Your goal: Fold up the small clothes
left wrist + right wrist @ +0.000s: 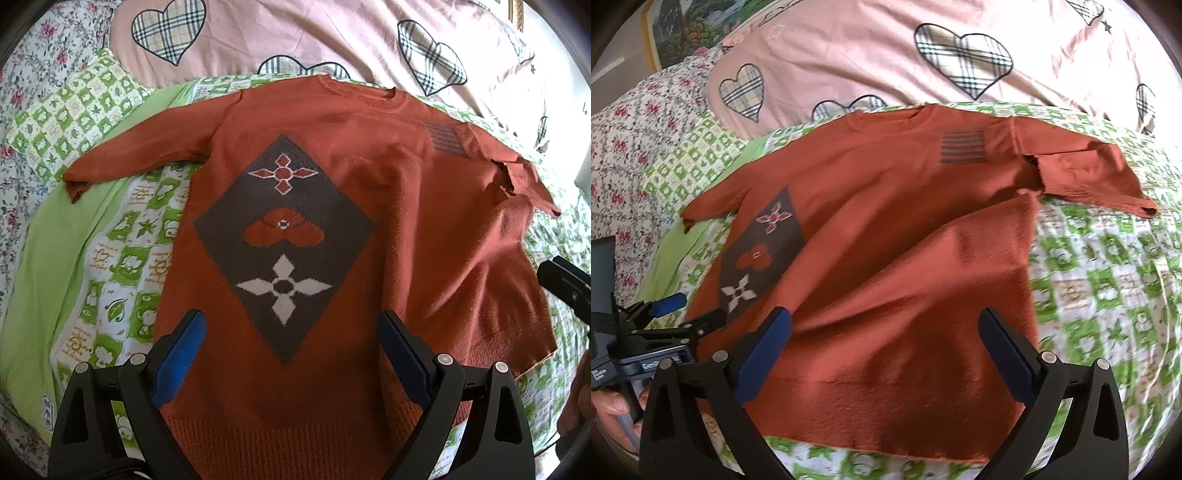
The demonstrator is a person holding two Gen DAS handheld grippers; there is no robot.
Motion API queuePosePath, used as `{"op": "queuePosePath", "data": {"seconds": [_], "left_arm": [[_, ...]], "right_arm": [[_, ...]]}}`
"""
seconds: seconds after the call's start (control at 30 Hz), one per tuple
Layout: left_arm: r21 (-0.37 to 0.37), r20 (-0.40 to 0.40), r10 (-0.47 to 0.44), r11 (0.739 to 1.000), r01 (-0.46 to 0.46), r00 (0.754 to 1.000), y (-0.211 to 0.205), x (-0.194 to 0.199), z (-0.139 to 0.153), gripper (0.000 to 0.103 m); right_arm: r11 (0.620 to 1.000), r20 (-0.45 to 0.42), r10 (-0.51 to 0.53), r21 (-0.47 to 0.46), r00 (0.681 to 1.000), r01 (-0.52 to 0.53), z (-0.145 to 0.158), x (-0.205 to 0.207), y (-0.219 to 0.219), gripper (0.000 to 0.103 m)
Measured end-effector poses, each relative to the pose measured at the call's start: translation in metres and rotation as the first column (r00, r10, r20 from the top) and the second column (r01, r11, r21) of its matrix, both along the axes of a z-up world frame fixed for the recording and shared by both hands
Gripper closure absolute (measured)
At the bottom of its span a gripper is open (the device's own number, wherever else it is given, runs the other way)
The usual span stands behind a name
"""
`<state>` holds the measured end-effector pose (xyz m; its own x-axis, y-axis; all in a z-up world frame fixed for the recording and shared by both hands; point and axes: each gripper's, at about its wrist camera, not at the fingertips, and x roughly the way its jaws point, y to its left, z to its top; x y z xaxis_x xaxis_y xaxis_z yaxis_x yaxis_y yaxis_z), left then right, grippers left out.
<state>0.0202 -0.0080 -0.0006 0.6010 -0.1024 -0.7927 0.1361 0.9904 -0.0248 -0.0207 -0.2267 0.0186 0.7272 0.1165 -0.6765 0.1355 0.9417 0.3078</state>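
Presently the orange sweater (332, 206) lies flat on the green-checked sheet (1108, 280), collar away, hem beneath both agape, empty claws, left gripper (291, 354) centred, right gripper (886, 354) toward its right side

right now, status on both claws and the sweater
Left claw open, right claw open, both empty. Sweater flat on bed, unfolded. Nothing in the way.
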Motion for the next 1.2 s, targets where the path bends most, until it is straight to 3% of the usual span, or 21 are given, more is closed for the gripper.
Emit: {"op": "queuePosePath", "data": {"seconds": [0.23, 0.37, 0.63, 0.73, 0.8, 0.83, 0.9, 1.07, 1.2], "left_arm": [[-0.034, 0.007, -0.018, 0.999, 0.018, 1.000, -0.003, 0.025, 0.007, 0.007], [-0.056, 0.015, -0.024, 0.998, 0.025, 1.000, -0.009, 0.042, 0.014, 0.007], [-0.081, 0.016, -0.051, 0.995, 0.052, 0.999, -0.026, 0.080, 0.021, 0.007], [-0.085, 0.014, -0.064, 0.994, 0.065, 0.998, -0.032, 0.089, 0.020, 0.007], [-0.081, 0.020, -0.072, 0.994, 0.073, 0.997, -0.034, 0.092, 0.019, 0.007], [-0.081, 0.024, -0.074, 0.994, 0.076, 0.997, -0.035, 0.093, 0.019, 0.007], [-0.083, 0.028, -0.081, 0.993, 0.083, 0.996, -0.035, 0.095, 0.018, 0.007], [-0.102, 0.018, -0.083, 0.991, 0.085, 0.996, -0.033, 0.099, 0.015, 0.007], [-0.121, 0.029, -0.084, 0.989, 0.087, 0.996, -0.028, 0.100, 0.018, 0.007]], "right_arm": [[0.994, 0.030, -0.096, -0.048, 0.995, 0.097, 0.009, 0.015, -0.061, 0.007], [0.983, 0.035, -0.166, -0.071, 0.986, 0.168, 0.009, 0.039, -0.106, 0.016], [0.976, -0.060, -0.190, -0.119, 0.980, 0.182, -0.016, 0.117, -0.159, 0.029], [0.974, -0.119, -0.185, -0.154, 0.976, 0.165, -0.034, 0.136, -0.166, 0.038], [0.970, -0.142, -0.202, -0.163, 0.969, 0.179, -0.043, 0.138, -0.175, 0.059], [0.974, -0.128, -0.206, -0.127, 0.970, 0.190, -0.043, 0.135, -0.181, 0.065], [0.977, -0.086, -0.207, -0.064, 0.975, 0.202, -0.035, 0.126, -0.187, 0.090], [0.989, 0.033, -0.144, 0.034, 0.989, 0.143, 0.006, 0.114, -0.164, 0.095], [0.989, 0.119, -0.040, 0.147, 0.992, 0.023, 0.038, 0.137, -0.128, 0.095]]}}
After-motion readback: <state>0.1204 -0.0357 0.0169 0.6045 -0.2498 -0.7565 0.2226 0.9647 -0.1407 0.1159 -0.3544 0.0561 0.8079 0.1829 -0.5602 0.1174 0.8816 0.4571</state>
